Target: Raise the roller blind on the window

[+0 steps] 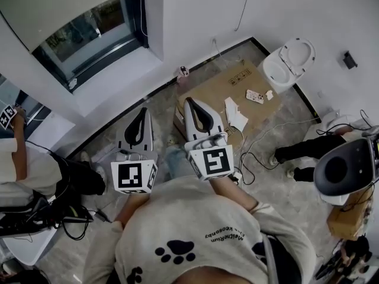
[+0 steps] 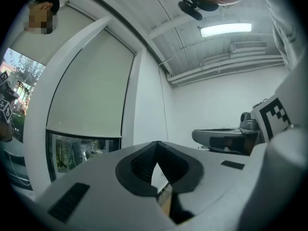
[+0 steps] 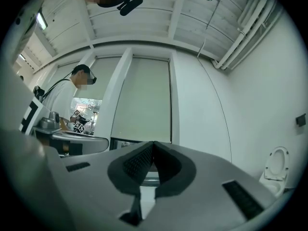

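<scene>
- The left gripper (image 1: 142,114) and the right gripper (image 1: 194,105) are both pressed together, pinching nothing.
- Beyond them the roller blind (image 2: 89,88) covers the window (image 2: 72,153), except a low glass strip.
- I judge this as the approach step: next, step closer and open a claw to grip whatever pulls it up.
</scene>
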